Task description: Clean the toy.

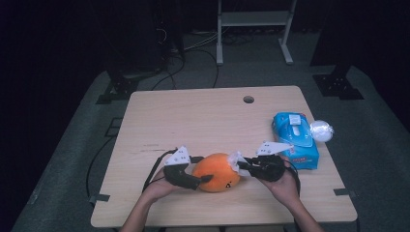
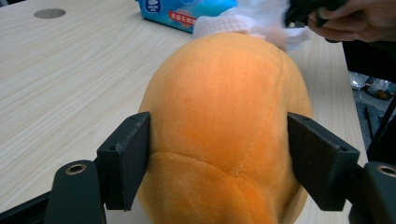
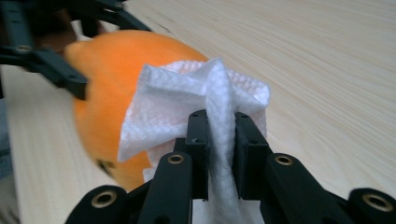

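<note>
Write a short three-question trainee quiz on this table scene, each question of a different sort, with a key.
1. True or false: the left tool is shut on the orange plush toy.
2. What does the right tool hold? A) a pen B) a white tissue C) a spoon
3. Fill in: the blue wipes pack lies near the table's ____ edge in the high view.

Key
1. True: both pads press the toy's sides.
2. B: the tissue is pinched between the jaws and lies against the toy.
3. Right, with a white ball beside it.
</note>
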Available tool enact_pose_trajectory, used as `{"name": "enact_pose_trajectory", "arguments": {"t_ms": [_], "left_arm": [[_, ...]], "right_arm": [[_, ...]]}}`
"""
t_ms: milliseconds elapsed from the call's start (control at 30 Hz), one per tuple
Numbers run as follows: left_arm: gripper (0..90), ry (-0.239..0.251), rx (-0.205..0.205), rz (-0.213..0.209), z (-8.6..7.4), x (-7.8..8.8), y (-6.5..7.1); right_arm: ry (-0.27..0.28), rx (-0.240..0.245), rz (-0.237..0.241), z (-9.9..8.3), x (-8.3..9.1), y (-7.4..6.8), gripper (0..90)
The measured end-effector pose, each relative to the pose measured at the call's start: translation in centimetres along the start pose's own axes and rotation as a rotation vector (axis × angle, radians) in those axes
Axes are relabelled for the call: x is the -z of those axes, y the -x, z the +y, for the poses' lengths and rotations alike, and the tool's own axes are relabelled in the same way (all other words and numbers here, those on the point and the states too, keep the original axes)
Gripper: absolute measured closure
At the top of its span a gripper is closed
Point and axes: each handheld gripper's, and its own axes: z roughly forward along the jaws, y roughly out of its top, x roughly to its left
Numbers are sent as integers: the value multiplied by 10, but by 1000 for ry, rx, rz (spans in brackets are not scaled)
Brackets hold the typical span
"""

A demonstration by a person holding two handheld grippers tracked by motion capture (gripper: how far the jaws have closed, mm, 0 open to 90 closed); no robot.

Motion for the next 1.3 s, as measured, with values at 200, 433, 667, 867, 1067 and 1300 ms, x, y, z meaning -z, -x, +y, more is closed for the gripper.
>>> {"name": "enact_pose_trajectory", "arguments": {"t_ms": [200,433,667,867,1067,1300], "left_arm": [[240,-15,-2,-7,3,-1,3],[129,-43,1,-32,15,2,7],[93,-18,53,-45,16,1,2],[84,-57,140,-72,4,-12,-3],[339,0,61,-17,11,-11,1],[300,66,-109,81,15,-28,14]], "right_arm": [[48,20,39,10,-1,-12,771],[-10,77,82,5,-8,-18,775],[-38,128,104,4,-13,-25,775],[-54,127,100,3,-14,-23,771],[-30,63,88,5,-9,-13,771],[70,12,40,14,6,-4,774]]}}
